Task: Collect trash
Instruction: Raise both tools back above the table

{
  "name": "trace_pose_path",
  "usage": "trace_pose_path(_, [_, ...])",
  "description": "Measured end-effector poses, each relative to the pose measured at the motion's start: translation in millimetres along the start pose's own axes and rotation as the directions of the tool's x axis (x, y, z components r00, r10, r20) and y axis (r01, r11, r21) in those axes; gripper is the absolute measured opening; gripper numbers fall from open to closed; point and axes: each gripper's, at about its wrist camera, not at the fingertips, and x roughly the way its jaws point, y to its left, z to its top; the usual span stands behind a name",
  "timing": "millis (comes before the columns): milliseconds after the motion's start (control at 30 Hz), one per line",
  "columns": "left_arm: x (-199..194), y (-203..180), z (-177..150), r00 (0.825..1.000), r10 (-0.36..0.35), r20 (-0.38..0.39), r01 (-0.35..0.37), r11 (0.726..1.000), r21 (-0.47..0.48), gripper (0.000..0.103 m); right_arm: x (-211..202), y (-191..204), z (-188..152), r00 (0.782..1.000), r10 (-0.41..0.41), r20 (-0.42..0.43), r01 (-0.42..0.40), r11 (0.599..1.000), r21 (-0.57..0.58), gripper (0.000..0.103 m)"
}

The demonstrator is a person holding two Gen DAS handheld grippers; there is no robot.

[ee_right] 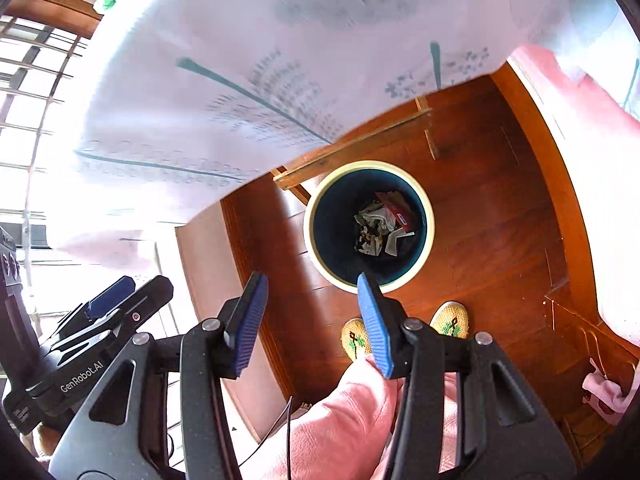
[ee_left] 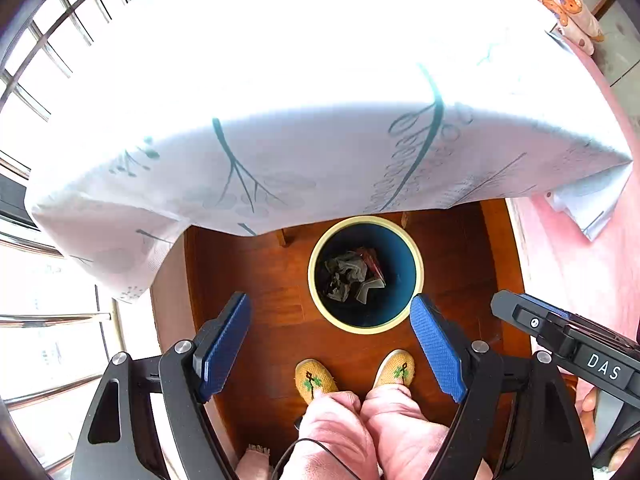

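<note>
A white tablecloth [ee_left: 300,92] printed with dark green sprigs fills the upper half of both views, its hem hanging over the floor just beyond the trash bin [ee_left: 320,292]. Left of the bin, barred windows [ee_left: 44,52] let in hard daylight. Right of it lies a broad pink bedcover [ee_left: 580,240]. The floor [ee_left: 260,280] around the bin is glossy reddish-brown wood, and a wooden table brace [ee_right: 348,148] shows just behind the bin's rim under the cloth.

The bin, cream-rimmed with a dark blue inside, stands upright on the floor. At its bottom rests the trash [ee_left: 354,276]: crumpled grey and white paper with a red wrapper. Nearer than the bin, two yellow knitted slippers [ee_left: 314,380] and pink trouser legs [ee_left: 360,432] stand on the boards.

Above the bin's near side, the left gripper [ee_left: 332,344] stands wide apart, holding nothing. The right gripper [ee_right: 312,320] also gapes, empty, its right pad overlapping the bin's near rim in view.
</note>
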Motion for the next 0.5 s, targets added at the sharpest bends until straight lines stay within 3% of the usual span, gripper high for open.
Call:
trace_pose_path(233, [-106, -12, 23, 0.987, -0.052, 0.149, 0.037, 0.994, 0.106, 0.083, -96, 52, -3, 0.992, 0.079, 0.100, -0.076, 0.997, -0.035, 0.044])
trace_pose_path(400, [-169, -12, 41, 0.959, -0.094, 0.266, 0.052, 0.986, 0.160, 0.085, -159, 85, -3, 0.974, 0.095, 0.204, -0.084, 0.994, -0.066, 0.044])
trace_pose_path(500, [-201, -10, 52, 0.940, -0.119, 0.320, 0.065, 0.982, 0.175, 0.086, -197, 101, 2, 0.954, 0.075, 0.291, -0.047, 0.994, -0.100, 0.044])
